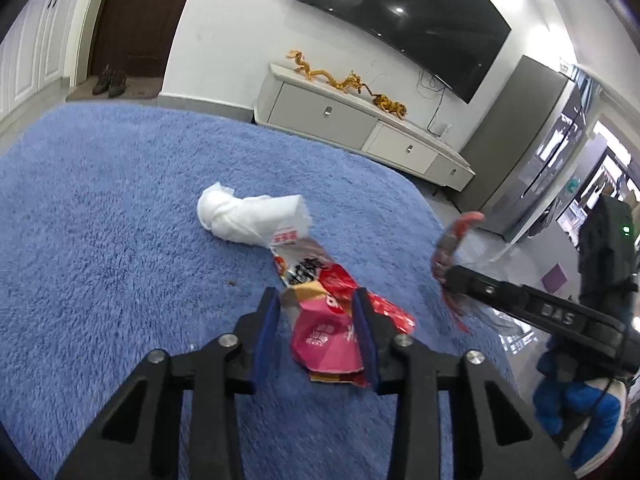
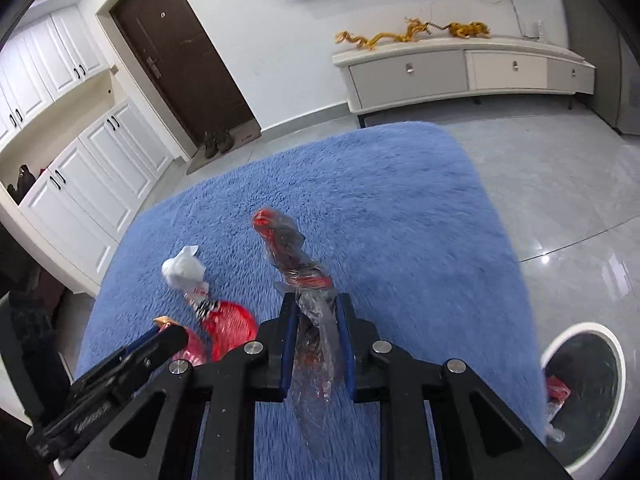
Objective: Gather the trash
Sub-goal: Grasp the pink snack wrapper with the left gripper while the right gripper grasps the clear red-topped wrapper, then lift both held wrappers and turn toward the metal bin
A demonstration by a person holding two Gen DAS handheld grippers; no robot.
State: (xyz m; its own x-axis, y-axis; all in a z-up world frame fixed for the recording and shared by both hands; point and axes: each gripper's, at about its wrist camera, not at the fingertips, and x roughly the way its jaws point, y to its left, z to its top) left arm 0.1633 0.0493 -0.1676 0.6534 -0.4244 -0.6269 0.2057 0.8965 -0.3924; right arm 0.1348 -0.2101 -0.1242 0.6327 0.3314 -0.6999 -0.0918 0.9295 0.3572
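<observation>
The right gripper (image 2: 318,308) pinches a slippery plastic wrapper (image 2: 296,264) that may slide out before reaching the bin (image 2: 616,356).
</observation>
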